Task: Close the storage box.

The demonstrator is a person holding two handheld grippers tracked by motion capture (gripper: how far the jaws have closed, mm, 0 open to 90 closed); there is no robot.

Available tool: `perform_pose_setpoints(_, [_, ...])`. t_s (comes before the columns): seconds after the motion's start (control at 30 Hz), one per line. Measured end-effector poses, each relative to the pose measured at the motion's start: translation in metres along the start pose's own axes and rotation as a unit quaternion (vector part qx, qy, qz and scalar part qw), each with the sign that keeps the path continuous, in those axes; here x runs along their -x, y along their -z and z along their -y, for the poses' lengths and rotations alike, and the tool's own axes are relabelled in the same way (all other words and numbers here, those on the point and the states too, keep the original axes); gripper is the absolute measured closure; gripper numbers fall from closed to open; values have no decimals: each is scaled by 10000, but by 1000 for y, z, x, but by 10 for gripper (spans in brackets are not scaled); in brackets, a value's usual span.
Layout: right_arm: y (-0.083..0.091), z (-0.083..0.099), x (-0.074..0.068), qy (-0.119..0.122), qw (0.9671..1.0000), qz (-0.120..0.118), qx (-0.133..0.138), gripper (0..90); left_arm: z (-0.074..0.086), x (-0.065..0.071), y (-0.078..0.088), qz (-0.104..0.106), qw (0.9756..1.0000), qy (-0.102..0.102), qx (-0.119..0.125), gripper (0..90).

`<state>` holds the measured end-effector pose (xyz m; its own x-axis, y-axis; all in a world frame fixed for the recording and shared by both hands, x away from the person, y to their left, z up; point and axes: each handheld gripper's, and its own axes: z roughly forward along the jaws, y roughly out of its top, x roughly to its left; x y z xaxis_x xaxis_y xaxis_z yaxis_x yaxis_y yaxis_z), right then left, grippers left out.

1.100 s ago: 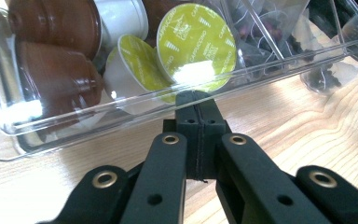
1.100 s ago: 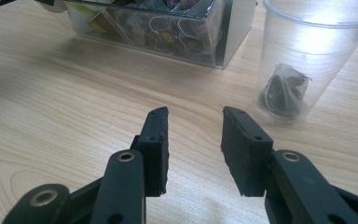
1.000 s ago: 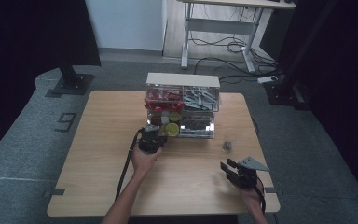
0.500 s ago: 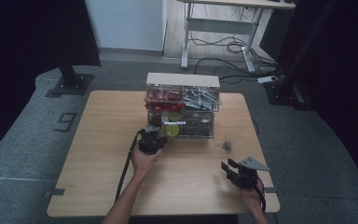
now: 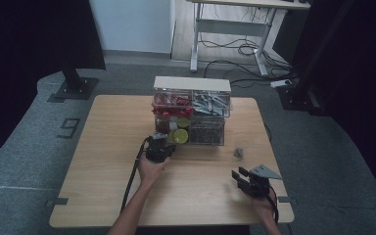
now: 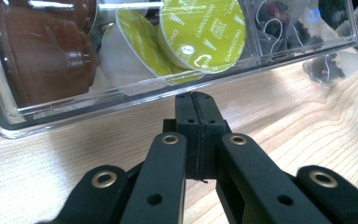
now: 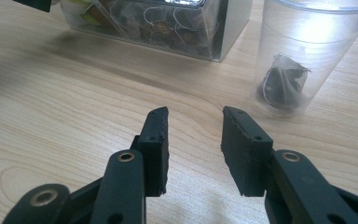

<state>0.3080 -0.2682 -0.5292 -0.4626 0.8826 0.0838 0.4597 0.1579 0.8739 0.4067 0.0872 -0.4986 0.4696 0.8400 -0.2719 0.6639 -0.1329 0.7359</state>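
Pushing seems the likely purpose at the clear drawer point(image 6: 121, 100) of the organizer point(image 5: 192, 84) in mid-worktop point(image 5: 103, 161): its front, with green capsules point(image 6: 204, 35) behind it, sits just ahead of the left hand-held gripper point(image 6: 196, 99), whose jaws are pressed together, holding nothing. Off to the side, the right hand-held gripper point(image 7: 195, 122) hovers spread and empty, aimed toward a plastic cup point(image 7: 307, 51) with a tea bag point(image 7: 284, 81) inside.

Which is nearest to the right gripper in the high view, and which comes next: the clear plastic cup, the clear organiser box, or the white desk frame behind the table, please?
From the right gripper, in the high view:
1. Clear plastic cup, on the table just beyond the gripper.
2. Clear organiser box, farther back, toward the table's middle.
3. White desk frame, on the floor past the table's far edge.
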Motion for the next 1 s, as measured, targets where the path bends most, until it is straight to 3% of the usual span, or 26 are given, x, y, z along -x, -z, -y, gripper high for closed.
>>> perform_pose_setpoints(0.37, [0, 0, 0, -10, 10000, -3, 5, 607, 3, 5, 7, 26, 9999, -119, 44, 900])
perform_pose_setpoints(0.57, [-1, 1, 2, -82, 10000, -25, -12, 574, 15, 10, 13, -35, 9994, -326, 136, 831])
perform_pose_setpoints(0.7, [-1, 2, 4, -152, 9999, -64, -24, 565, 22, 9, 17, 57, 9993, -355, 51, 718])
perform_pose_setpoints(0.83, [-2, 4, 4, -124, 9999, -73, -62, 541, 31, 3, 27, 209, 9992, -311, 103, 637])
perform_pose_setpoints(1.0, [-1, 10, 7, -150, 9998, -40, -111, 516, 46, -11, 38, 122, 9994, -262, 172, 613])
